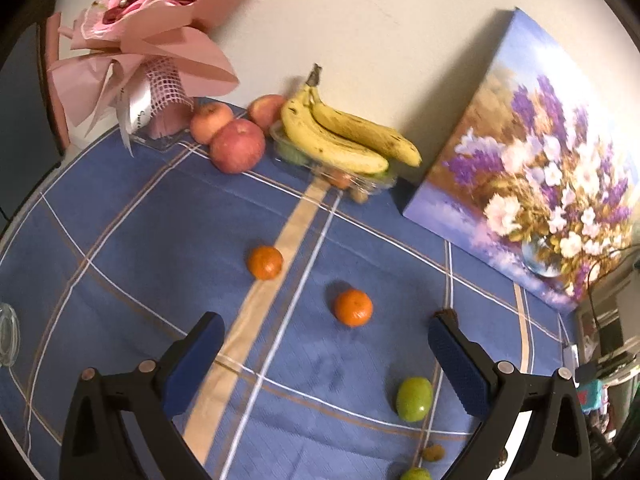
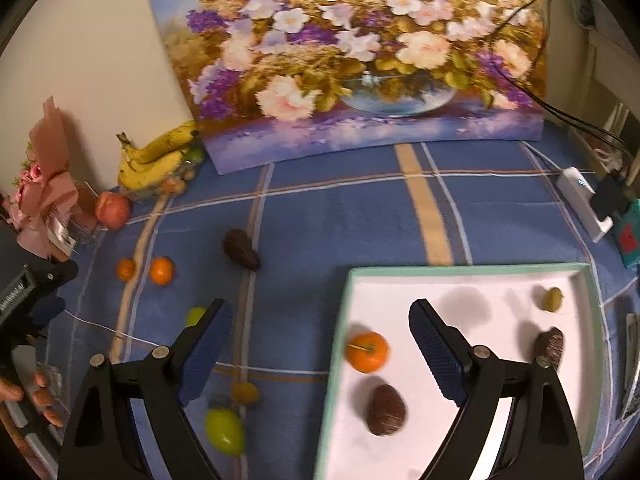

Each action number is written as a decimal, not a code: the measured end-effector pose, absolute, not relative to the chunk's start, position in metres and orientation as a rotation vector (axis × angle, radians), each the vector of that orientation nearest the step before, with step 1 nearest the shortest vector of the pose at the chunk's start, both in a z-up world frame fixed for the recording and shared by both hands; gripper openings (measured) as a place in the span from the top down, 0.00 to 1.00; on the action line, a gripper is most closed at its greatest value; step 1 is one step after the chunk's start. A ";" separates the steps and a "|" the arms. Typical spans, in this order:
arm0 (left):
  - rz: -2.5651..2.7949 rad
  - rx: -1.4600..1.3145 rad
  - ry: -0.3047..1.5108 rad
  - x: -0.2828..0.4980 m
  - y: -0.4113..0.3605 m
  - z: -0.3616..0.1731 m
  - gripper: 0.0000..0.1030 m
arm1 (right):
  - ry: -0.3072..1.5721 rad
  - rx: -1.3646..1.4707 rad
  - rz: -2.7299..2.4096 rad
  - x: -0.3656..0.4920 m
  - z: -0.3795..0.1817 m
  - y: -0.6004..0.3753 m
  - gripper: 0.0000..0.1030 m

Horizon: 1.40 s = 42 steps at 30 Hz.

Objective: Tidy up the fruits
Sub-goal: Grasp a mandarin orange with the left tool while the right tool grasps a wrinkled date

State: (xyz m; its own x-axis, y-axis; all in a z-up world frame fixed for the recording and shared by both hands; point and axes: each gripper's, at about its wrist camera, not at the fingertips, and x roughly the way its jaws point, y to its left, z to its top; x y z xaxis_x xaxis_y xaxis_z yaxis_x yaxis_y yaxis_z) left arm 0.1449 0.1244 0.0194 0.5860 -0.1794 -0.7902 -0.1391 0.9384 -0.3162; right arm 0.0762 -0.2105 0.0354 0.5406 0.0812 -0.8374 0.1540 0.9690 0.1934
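My left gripper (image 1: 324, 330) is open and empty above the blue cloth, with a tangerine (image 1: 353, 307) just beyond its fingertips and another tangerine (image 1: 265, 262) farther off. A green fruit (image 1: 414, 398) lies by its right finger. My right gripper (image 2: 320, 320) is open and empty over the left edge of a white tray (image 2: 472, 280). The tray holds a tangerine (image 2: 367, 351), two dark brown fruits (image 2: 386, 409) (image 2: 549, 344) and a small olive-green fruit (image 2: 553, 299). Two tangerines (image 2: 162, 270), a dark fruit (image 2: 241, 254) and green fruits (image 2: 225, 432) lie on the cloth.
Bananas (image 1: 340, 132) lie on a clear plastic box by the wall, with three apples (image 1: 237, 145) beside them. A pink bouquet (image 1: 148, 40) stands at the back left. A flower painting (image 2: 352, 52) leans on the wall. A white charger (image 2: 584, 204) and cables are at the right.
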 end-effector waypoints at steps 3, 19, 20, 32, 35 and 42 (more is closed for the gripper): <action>-0.012 -0.364 0.958 0.155 0.135 0.015 0.01 | 1.002 0.290 -0.010 0.092 0.043 -0.202 0.12; 0.029 -0.397 1.027 0.216 0.147 -0.045 0.08 | 1.154 0.223 0.075 0.179 0.000 -0.150 0.13; 0.034 -0.393 1.037 0.220 0.147 -0.052 0.15 | 1.174 0.218 0.081 0.183 -0.011 -0.146 0.13; 0.064 -0.436 1.046 0.238 0.155 -0.087 0.56 | 1.270 0.174 0.084 0.208 -0.071 -0.128 0.38; 0.065 -0.443 1.042 0.236 0.158 -0.087 0.63 | 1.263 0.152 0.087 0.210 -0.071 -0.126 0.42; 0.070 -0.482 1.043 0.229 0.166 -0.083 0.64 | 1.248 0.136 0.091 0.211 -0.069 -0.123 0.66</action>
